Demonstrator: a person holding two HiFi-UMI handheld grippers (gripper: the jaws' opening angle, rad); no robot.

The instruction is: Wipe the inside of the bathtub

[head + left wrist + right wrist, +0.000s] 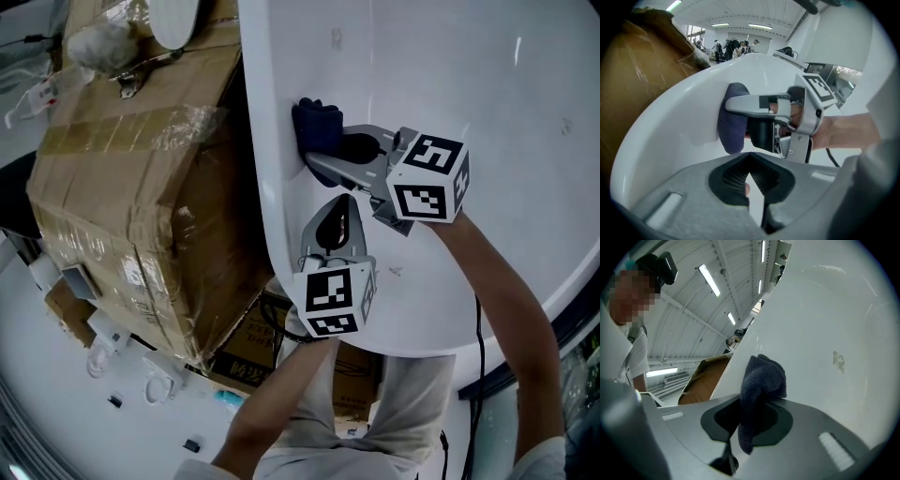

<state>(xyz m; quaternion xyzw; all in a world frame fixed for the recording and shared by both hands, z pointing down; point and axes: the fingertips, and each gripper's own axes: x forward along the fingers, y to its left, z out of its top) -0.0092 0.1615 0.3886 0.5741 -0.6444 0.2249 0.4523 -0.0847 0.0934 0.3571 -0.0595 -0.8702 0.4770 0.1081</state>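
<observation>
**So, cloth's right up at the tub rim**

Right gripper [323, 159] is clamped on the dark navy terry cloth [315, 125], which bunches just past its jaw tips and looks pressed against the glossy white bathtub [450, 75] wall. Most unwiped surface lies behind that gripper, so I'd pull back from the rim. Left gripper [343, 208], jaws closed on nothing, sits just beside it. The taped brown cardboard box [141, 169] stays beyond the rim.

A big cardboard box [122, 206], bound with clear tape, stands on the pale floor [56, 422]. On the box, at its far edge, lie a crumpled clear bag [98, 42] and a white round object [175, 19]. A smaller printed carton [258, 342] sits at its near corner. Small white fittings [98, 361] lie scattered on the floor. Strip lights [708, 280] cross the ceiling.
</observation>
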